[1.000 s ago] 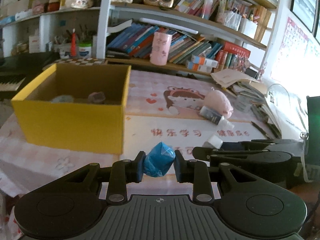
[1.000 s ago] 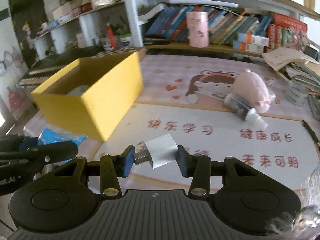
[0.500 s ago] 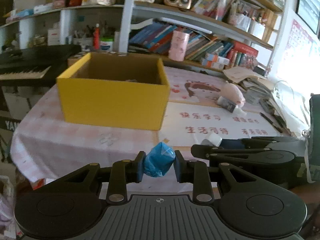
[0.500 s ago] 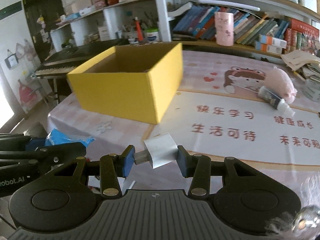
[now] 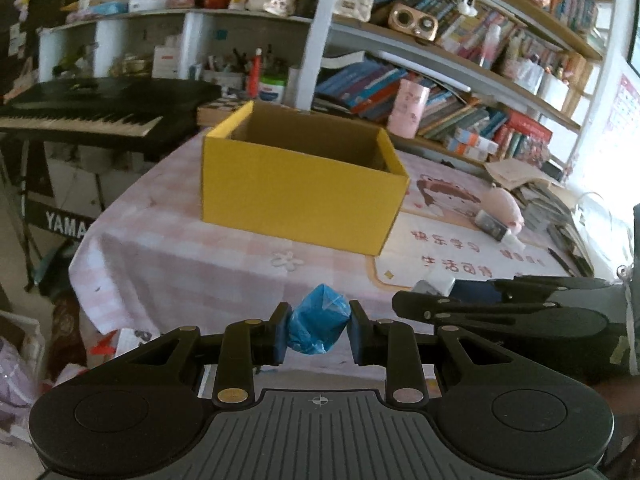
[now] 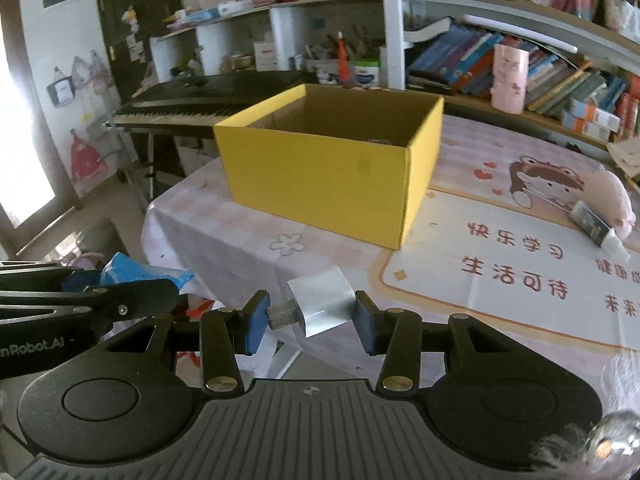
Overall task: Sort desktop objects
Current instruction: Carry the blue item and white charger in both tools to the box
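Note:
My left gripper (image 5: 318, 330) is shut on a crumpled blue wrapper (image 5: 317, 325), held in the air off the table's near edge. My right gripper (image 6: 312, 314) is shut on a white charger plug (image 6: 320, 306), also held off the near edge. An open yellow cardboard box (image 5: 298, 196) stands on the pink checked tablecloth ahead; it also shows in the right wrist view (image 6: 332, 178). Each gripper appears in the other's view, the right one (image 5: 500, 312) beside the left, the left one (image 6: 80, 292) beside the right.
A pink plush toy (image 5: 504, 208) and a small tube (image 5: 494, 228) lie on the desk mat (image 6: 520, 264) at the right. A pink cup (image 5: 408, 108), bookshelves and stacked papers line the back. A black keyboard (image 5: 80, 116) stands left of the table.
Both grippers have pulled back and away from the table with their objects still held. The box and mat now look farther off, and the floor and table edge show.

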